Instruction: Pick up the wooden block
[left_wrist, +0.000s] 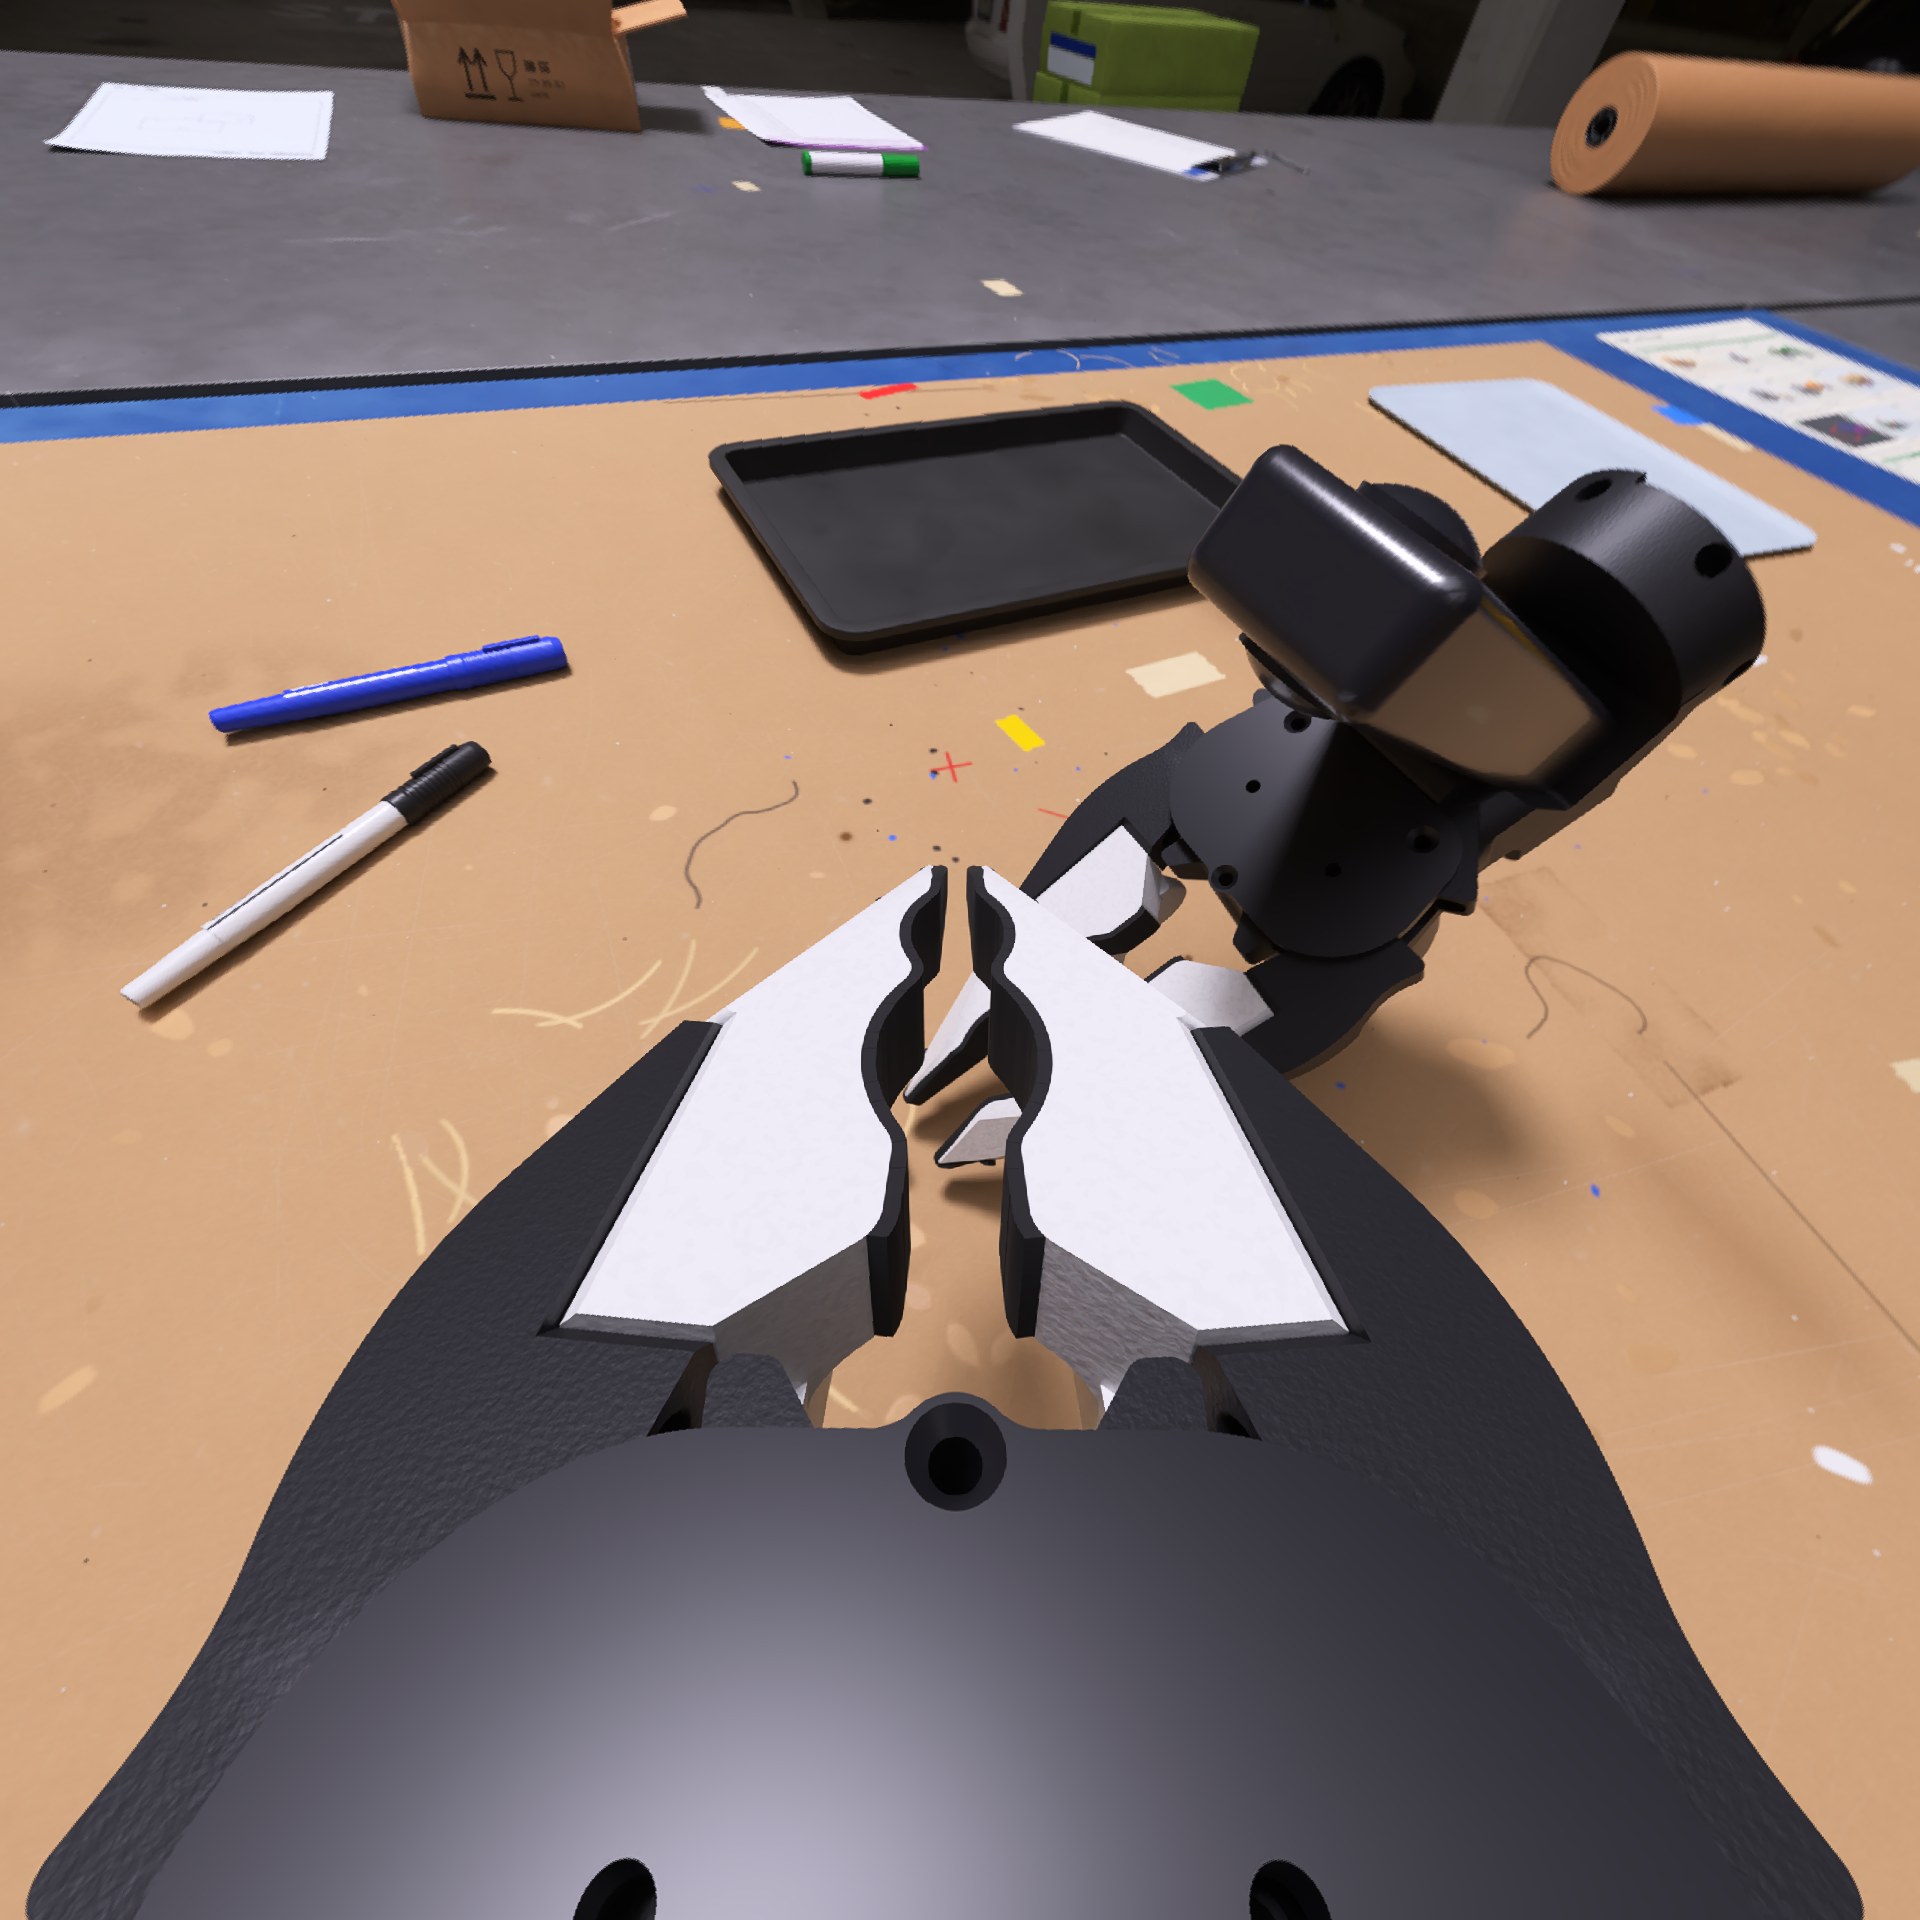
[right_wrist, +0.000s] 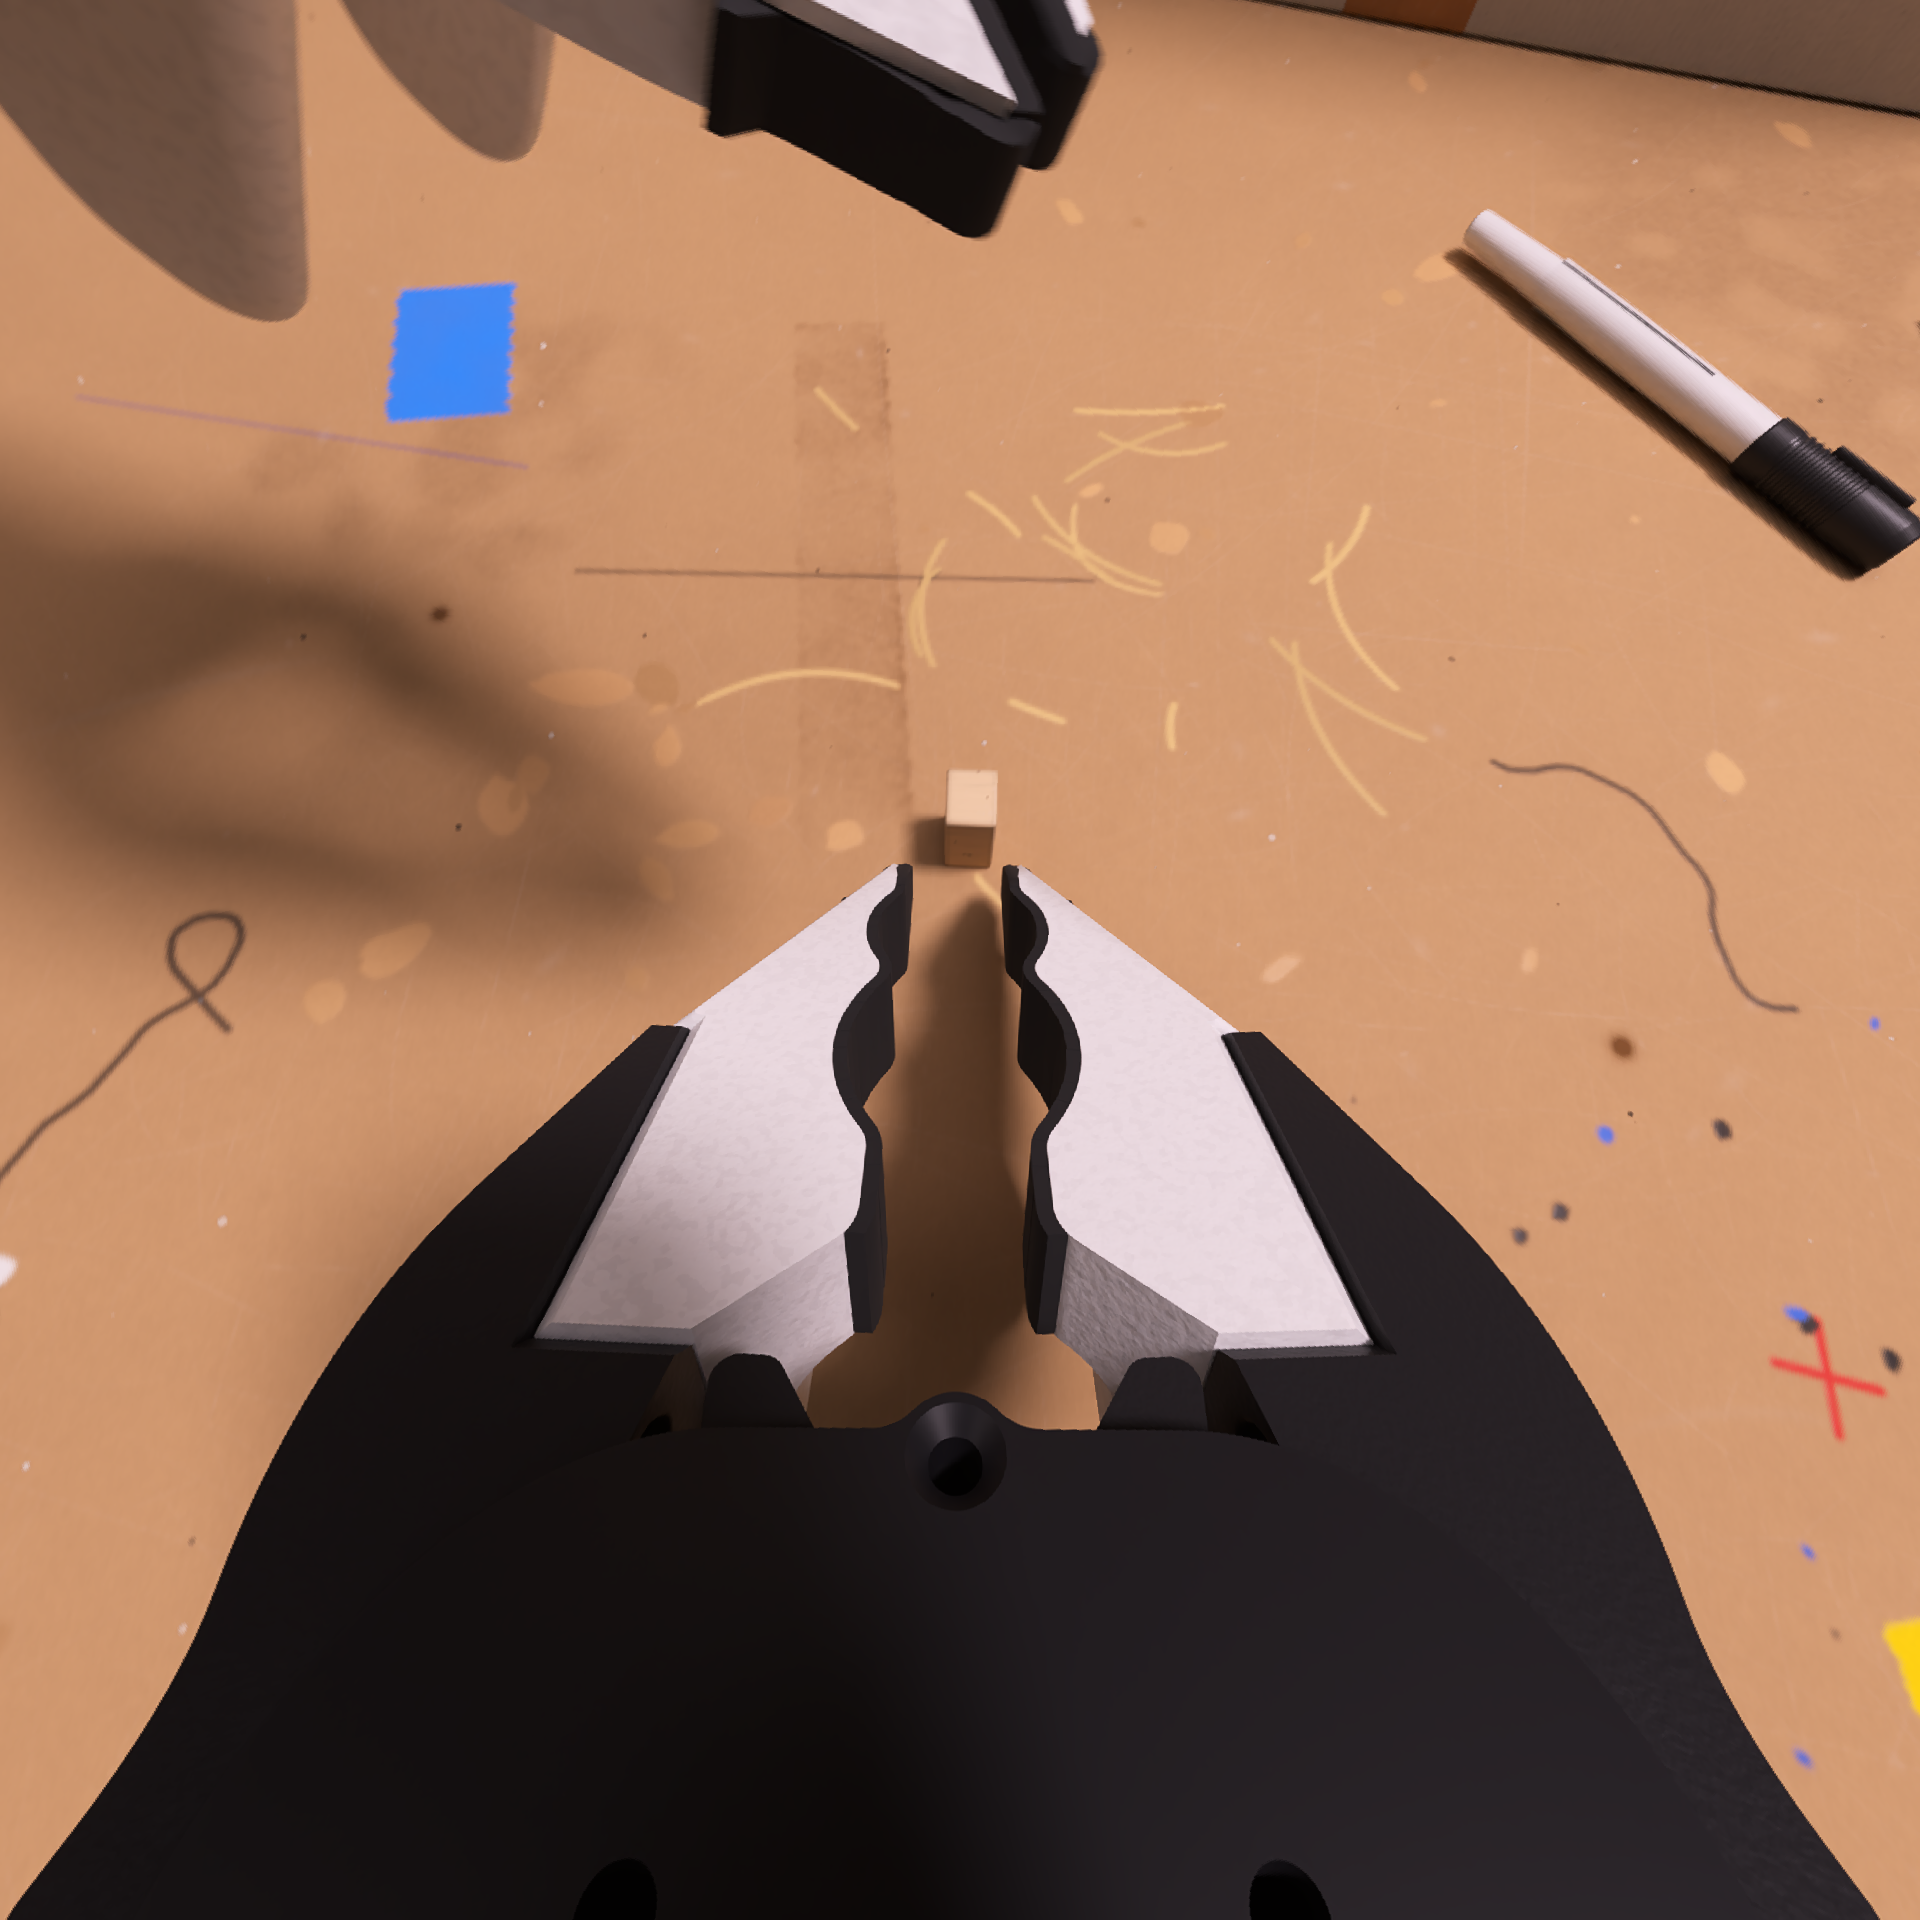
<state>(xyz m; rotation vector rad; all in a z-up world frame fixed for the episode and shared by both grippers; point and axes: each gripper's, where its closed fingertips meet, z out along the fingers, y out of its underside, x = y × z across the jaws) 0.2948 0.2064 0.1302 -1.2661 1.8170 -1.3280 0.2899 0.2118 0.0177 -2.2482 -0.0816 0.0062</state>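
A small pale wooden block (right_wrist: 971, 818) stands on the tan board, just beyond the tips of my right gripper (right_wrist: 956, 873). The right jaws stand a little apart, wider than the block, and hold nothing. My left gripper (left_wrist: 958, 878) is shut and empty, hovering above the board. It also shows at the top of the right wrist view (right_wrist: 1029, 135). In the left wrist view the right gripper (left_wrist: 935, 1127) reaches in from the right, its tips under my left fingers. The block is hidden in that view.
A black tray (left_wrist: 790, 488) lies at the back of the board. A blue pen (left_wrist: 384, 681) and a white marker with a black cap (left_wrist: 301, 883) lie to the left; the marker also shows in the right wrist view (right_wrist: 1662, 384). A pale mat (left_wrist: 1579, 457) lies far right.
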